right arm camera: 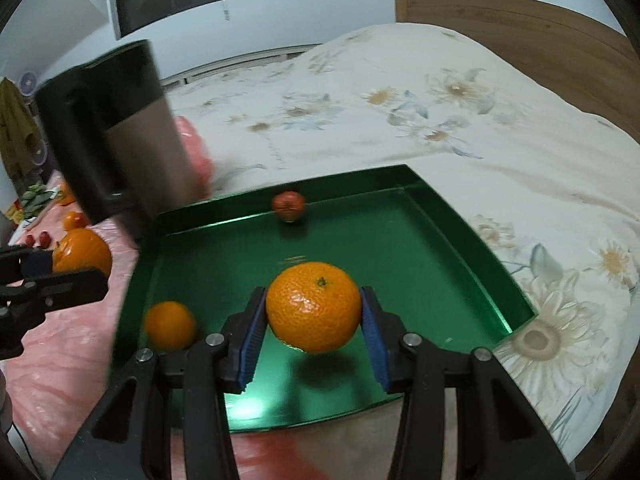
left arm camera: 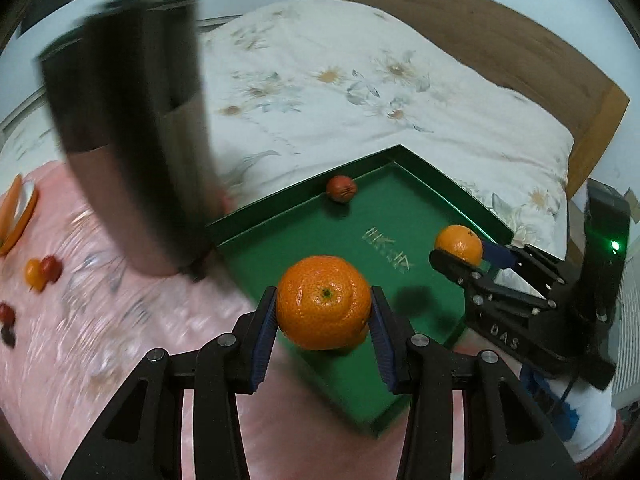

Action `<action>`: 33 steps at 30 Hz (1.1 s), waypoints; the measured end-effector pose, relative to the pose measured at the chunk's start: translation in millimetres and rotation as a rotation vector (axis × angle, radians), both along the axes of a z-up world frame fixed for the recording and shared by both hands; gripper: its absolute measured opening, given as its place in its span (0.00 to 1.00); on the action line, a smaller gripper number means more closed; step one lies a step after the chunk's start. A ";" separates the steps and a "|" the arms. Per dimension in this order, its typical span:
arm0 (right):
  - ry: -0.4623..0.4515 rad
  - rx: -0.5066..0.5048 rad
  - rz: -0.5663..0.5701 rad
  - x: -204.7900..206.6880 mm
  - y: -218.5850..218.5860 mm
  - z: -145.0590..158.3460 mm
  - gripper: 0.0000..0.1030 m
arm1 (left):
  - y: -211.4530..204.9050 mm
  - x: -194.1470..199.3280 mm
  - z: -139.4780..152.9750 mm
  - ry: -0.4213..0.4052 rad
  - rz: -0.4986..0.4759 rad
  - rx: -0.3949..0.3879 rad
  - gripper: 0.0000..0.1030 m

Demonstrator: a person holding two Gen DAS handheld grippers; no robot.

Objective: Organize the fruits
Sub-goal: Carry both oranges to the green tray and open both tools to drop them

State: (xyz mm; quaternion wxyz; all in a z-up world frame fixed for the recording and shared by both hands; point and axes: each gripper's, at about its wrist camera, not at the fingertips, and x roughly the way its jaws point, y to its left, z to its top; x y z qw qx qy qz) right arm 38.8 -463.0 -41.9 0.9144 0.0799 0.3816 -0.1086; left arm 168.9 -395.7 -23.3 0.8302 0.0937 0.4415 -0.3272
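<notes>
The left gripper [left arm camera: 324,312] pinches a tangerine [left arm camera: 323,302] between its blue pads, held above the near edge of the green tray [left arm camera: 404,216]. The right gripper [right arm camera: 314,312] pinches a second tangerine [right arm camera: 313,306] the same way, hanging over the tray's floor with its shadow below it. Neither fruit has been set down yet.

Inside the tray, the right wrist view shows a small reddish fruit [right arm camera: 288,206] by the far wall and one smaller orange fruit [right arm camera: 170,325] at the near left, though blur leaves it unclear whether that one rests there.

So the sorting looks partly done: at most two fruits are in the tray and two more are about to go in. Left on the pink cloth [left arm camera: 80,320] are at least three small fruits, one orange and two red, beyond a tall dark container [left arm camera: 132,132].
</notes>
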 end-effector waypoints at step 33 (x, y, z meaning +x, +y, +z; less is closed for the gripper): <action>0.037 -0.077 -0.036 -12.2 -5.9 8.7 0.69 | -24.2 3.2 -4.9 -0.063 0.003 0.087 0.55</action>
